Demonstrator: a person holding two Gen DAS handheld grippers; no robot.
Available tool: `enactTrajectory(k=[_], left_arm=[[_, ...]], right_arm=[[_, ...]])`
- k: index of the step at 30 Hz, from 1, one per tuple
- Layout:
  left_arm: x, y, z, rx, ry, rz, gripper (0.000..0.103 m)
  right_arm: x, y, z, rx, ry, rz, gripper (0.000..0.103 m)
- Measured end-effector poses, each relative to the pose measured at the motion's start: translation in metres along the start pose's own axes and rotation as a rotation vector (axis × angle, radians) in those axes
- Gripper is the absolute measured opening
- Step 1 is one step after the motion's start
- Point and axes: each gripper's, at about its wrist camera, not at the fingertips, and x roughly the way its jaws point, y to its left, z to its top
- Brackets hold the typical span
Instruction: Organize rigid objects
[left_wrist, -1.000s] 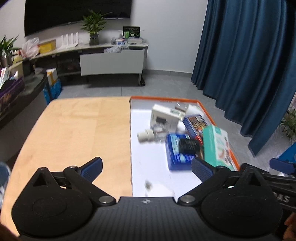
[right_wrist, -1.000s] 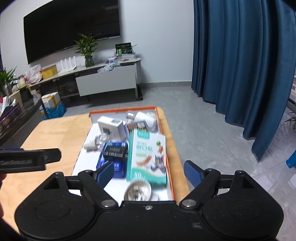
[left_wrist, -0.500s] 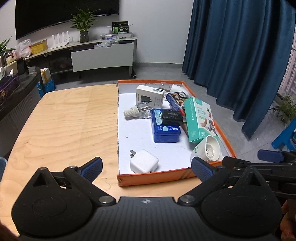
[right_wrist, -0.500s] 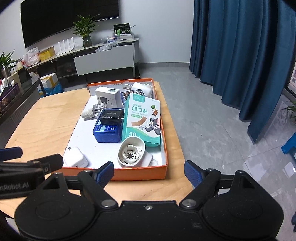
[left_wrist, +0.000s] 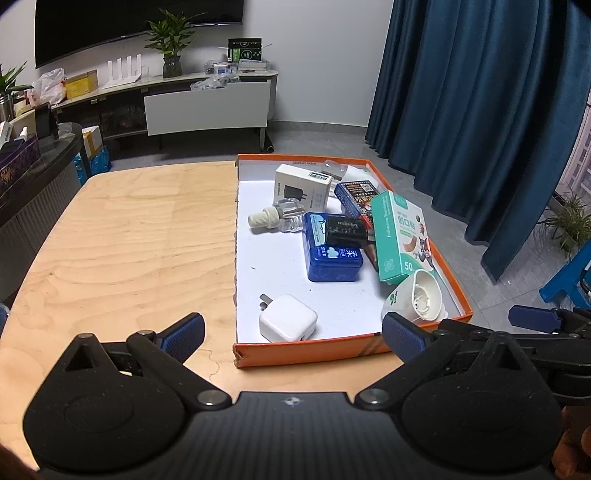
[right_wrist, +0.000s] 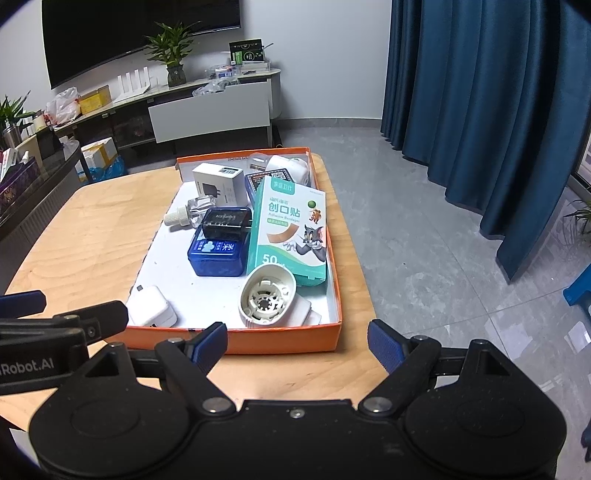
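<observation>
Both grippers hover at the near edge of the orange tray; left gripper jaws spread, empty; right gripper jaws spread, empty; white charger in the tray's near-left corner.

We see the tray sitting on the right part of the worktop. In its near left corner lies a plug adapter, and in the near right corner a round cap. Behind them a tin carries a small charger, with the bandage box leaning just right of it. A dropper bottle and a carton lie farther back.
</observation>
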Motion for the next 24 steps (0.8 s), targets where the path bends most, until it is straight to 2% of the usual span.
enactTrajectory(k=[24], left_arm=[[-0.0005,-0.0008,-0.0006,0.000,-0.002,-0.001,0.103]], right_arm=[[0.0015,-0.0005,0.0004,-0.002,0.003,-0.002,0.098]])
